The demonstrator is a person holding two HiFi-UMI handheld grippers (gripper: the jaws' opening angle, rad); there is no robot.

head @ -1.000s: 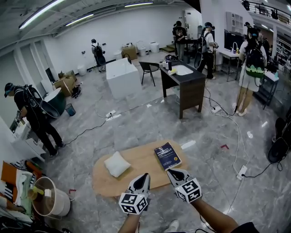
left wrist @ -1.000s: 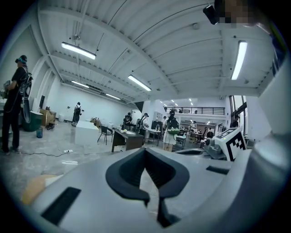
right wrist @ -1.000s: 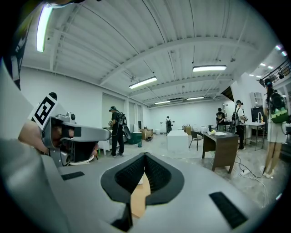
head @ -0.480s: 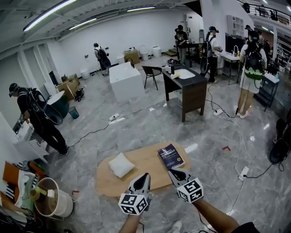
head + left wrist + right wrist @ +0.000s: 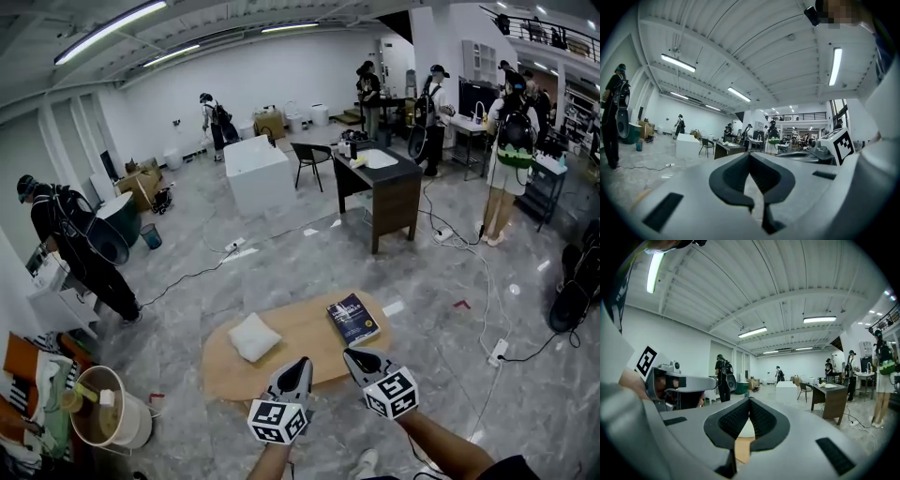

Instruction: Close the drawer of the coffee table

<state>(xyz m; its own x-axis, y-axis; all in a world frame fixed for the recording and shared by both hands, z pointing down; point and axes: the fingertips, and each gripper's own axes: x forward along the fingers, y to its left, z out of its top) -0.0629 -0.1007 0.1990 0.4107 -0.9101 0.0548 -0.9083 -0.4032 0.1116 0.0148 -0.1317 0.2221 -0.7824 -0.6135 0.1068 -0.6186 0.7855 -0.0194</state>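
Observation:
The oval wooden coffee table stands on the marble floor in the head view, with a white cushion and a dark blue book on top. No drawer shows from this angle. My left gripper and right gripper hover side by side over the table's near edge, both shut and holding nothing. In the left gripper view the left gripper points level across the room. Through the small gap behind the shut tips of the right gripper I see a strip of table wood.
A dark desk, a black chair and a white block stand further back. A bucket sits at the left. Cables and a power strip lie on the floor at the right. Several people stand around the room.
The head view has drifted a little, so the table sits slightly further right in frame. Both grippers stay shut and side by side over its near edge.

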